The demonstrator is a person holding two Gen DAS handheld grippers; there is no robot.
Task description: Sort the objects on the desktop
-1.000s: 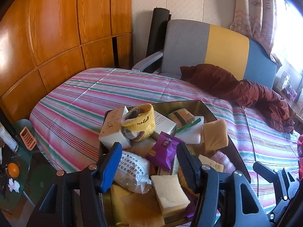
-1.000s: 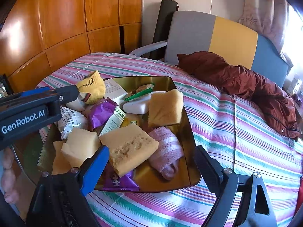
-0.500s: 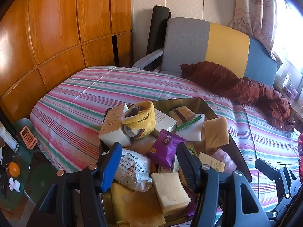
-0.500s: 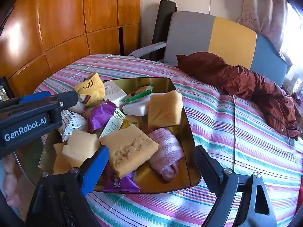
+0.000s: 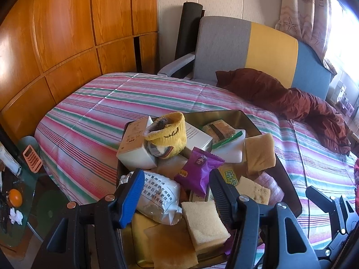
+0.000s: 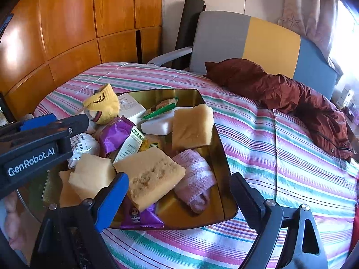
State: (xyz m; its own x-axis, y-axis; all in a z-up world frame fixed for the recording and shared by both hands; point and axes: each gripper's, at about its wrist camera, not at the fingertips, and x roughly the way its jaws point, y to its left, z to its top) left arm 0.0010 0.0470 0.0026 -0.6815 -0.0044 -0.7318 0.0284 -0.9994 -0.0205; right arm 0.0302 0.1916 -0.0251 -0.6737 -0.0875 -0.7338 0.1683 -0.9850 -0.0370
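Note:
A gold metal tray (image 6: 225, 174) (image 5: 228, 115) on the striped table holds a heap of objects: yellow sponges (image 6: 154, 179) (image 5: 205, 223), a yellow sock (image 5: 169, 132) (image 6: 103, 105), a purple snack packet (image 5: 199, 171) (image 6: 115, 133), a white printed bag (image 5: 157, 196), white boxes (image 5: 134, 148), a pink striped sock (image 6: 197, 179) and a white soap-like block (image 6: 158, 124). My left gripper (image 5: 176, 185) is open and empty above the tray's near left end. My right gripper (image 6: 179, 190) is open and empty over the tray's near edge.
A striped cloth (image 5: 96, 116) covers the table. A dark red jacket (image 6: 291, 98) lies at the back right, against a grey, yellow and blue armchair (image 5: 246, 49). A glass side table (image 5: 20, 192) with an orange stands low at left.
Both views have shifted slightly; the tray sits a little lower and closer in the left wrist view. Both grippers stay open and empty.

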